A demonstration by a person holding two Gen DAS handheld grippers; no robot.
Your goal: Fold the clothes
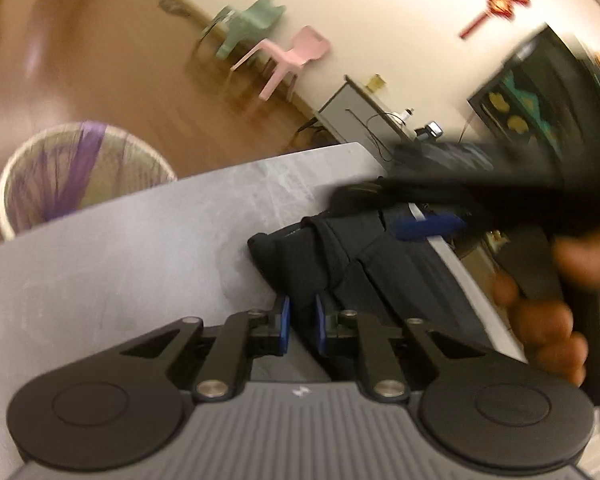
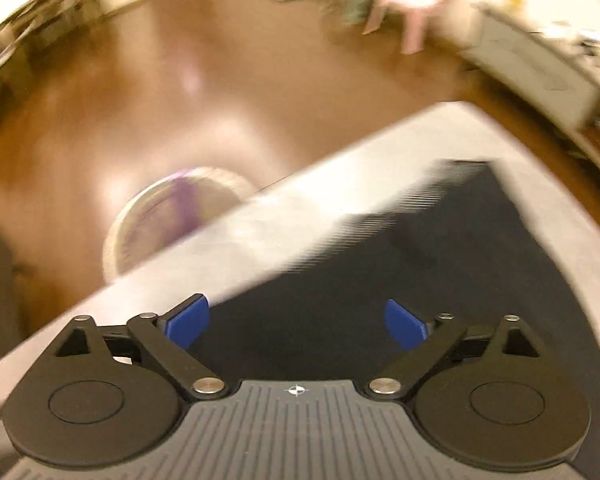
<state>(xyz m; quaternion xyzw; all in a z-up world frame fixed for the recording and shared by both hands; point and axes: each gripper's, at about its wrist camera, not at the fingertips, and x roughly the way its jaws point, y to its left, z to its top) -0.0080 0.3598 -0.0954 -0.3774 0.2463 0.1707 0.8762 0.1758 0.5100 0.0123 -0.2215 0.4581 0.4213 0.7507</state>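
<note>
1. Your left gripper (image 1: pixel 302 326) has its blue pads drawn close together with a fold of the dark garment (image 1: pixel 364 264) between them. It looks pinched, though blur leaves a little doubt whether the pads truly bite. Holding that edge would anchor one side while the other side is worked.

2. Your right gripper (image 2: pixel 296 320) stands wide, nothing between its pads, and hangs over the dark cloth (image 2: pixel 400 280). In the left view it is the blurred black shape (image 1: pixel 428 229) with your hand (image 1: pixel 548 320) behind it, crossing above the garment.

3. The garment lies on the grey table (image 1: pixel 120 264), bunched in ridges near the far right corner in the left view, broader and flatter under the right gripper.

4. Both views are smeared, so the cloth's outline and any fold lines cannot be read; how many folds it already carries I cannot tell.

5. A round basket (image 1: pixel 80 176) with purple streaks stands on the floor beside the table.
</note>
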